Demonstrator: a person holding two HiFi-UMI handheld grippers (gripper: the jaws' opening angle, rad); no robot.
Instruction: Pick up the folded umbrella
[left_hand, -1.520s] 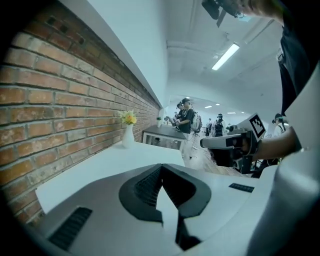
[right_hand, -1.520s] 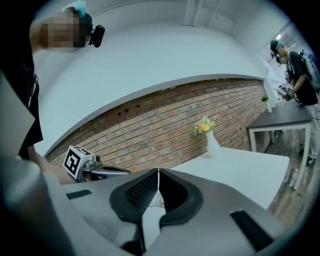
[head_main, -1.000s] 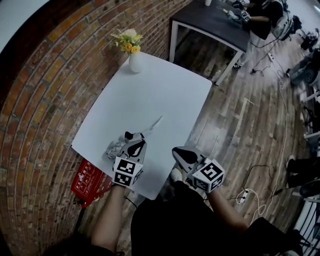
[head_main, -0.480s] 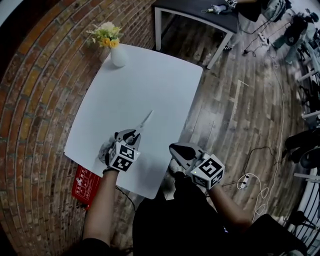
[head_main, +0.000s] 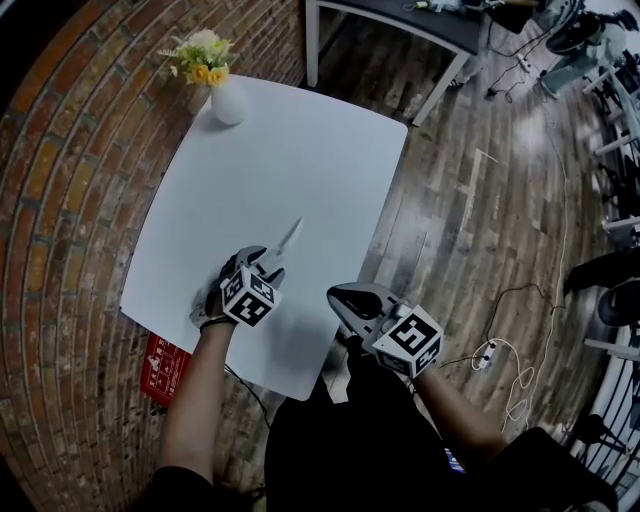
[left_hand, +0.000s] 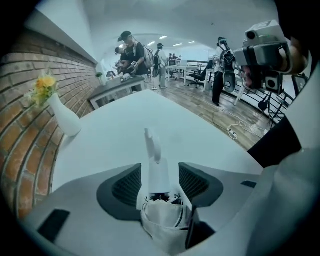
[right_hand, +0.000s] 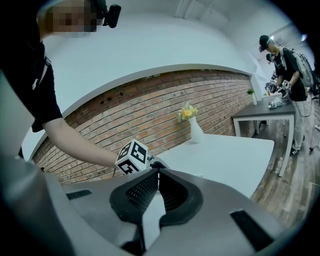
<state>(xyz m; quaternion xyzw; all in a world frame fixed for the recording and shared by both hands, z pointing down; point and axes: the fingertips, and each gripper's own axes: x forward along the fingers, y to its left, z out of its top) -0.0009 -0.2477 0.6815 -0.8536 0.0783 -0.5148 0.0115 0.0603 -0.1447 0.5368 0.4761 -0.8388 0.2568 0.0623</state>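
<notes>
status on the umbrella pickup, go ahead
Left gripper open, jaws just been opening, folded umbrella between them, lying on the white table. Right gripper shut, empty, at the table's edge. Flower vase at far corner, well apart.

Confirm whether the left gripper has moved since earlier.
Yes. The left gripper went inward from the white table's near edge; its jaws have just been opening, the white folded umbrella between them.
</notes>
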